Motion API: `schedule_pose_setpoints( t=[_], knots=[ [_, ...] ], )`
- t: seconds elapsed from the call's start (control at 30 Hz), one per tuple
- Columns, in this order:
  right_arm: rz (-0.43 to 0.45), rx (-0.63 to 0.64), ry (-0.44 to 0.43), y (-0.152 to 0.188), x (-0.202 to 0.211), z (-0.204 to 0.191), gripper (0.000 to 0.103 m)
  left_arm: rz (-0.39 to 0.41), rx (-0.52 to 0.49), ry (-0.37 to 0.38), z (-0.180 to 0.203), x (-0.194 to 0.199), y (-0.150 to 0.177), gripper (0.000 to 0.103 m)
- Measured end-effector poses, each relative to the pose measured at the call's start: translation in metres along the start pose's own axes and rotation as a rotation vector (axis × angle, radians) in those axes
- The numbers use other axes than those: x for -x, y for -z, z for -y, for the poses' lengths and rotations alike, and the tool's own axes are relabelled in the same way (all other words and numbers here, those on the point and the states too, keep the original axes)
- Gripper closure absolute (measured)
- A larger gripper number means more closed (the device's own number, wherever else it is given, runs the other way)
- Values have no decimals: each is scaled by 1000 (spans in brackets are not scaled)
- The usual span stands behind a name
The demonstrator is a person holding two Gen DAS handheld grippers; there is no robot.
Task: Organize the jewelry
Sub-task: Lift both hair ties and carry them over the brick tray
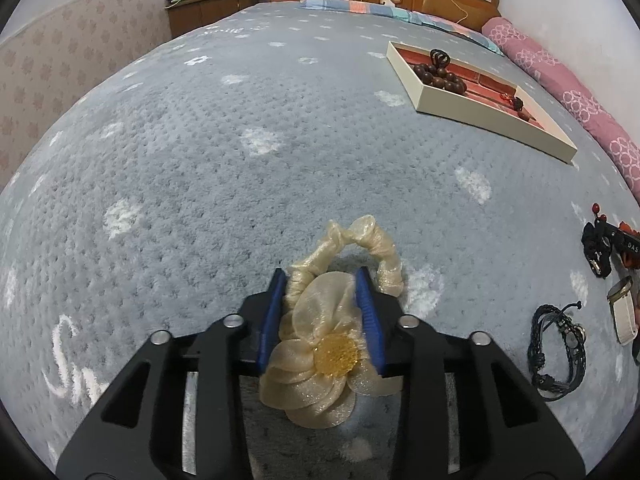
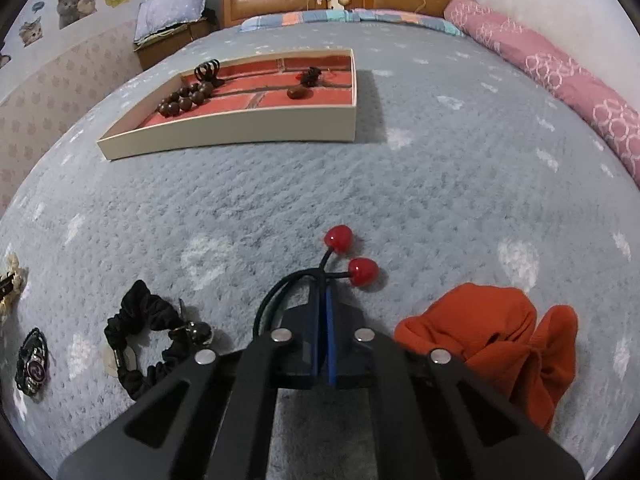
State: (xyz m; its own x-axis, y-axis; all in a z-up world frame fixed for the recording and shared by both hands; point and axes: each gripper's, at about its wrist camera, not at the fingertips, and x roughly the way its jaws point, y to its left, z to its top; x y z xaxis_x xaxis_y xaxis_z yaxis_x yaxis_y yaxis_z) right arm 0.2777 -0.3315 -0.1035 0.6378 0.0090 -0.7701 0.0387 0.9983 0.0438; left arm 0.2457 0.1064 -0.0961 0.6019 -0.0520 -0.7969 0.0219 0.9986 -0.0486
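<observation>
On the bed (image 1: 280, 120), a cream flower scrunchie (image 1: 320, 344) is gripped between the pads of the left tongs (image 1: 322, 280). The right tongs (image 2: 322, 284) are clenched on the black cord of a red cherry hair tie (image 2: 348, 256). The jewelry tray (image 2: 240, 128) lies well beyond.

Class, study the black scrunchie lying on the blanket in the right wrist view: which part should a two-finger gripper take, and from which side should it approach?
Probably grip the plain fabric arc of the black scrunchie at its far end, coming down from above. It lies flat as an open ring, so one finger can drop inside and one outside. Avoid the metal charm on its right.
</observation>
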Motion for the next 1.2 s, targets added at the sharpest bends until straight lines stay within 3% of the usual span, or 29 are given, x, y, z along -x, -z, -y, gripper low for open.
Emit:
schedule_pose_setpoints(
  t=[0.17, 0.53, 0.87, 1.0, 1.2],
  knots=[
    [76, 37, 7, 0, 20, -8, 100, 12, -2, 12, 1, 3, 0, 89],
    [161, 46, -20, -21, 40, -11, 100, 49, -16, 39, 14, 8, -24, 94],
    [192, 41, -30, -69, 27, -13, 100, 145, -88, 110, 86, 4, -112, 94],
    [204, 57, -25, -102, 15, -19, 100, 158, -119, 112, 126, -17, -153, 93],
    [187, 64, -11, -148, -30, -22, 100, 101, -86, 97, 160, -83, -204, 93]
  ],
)
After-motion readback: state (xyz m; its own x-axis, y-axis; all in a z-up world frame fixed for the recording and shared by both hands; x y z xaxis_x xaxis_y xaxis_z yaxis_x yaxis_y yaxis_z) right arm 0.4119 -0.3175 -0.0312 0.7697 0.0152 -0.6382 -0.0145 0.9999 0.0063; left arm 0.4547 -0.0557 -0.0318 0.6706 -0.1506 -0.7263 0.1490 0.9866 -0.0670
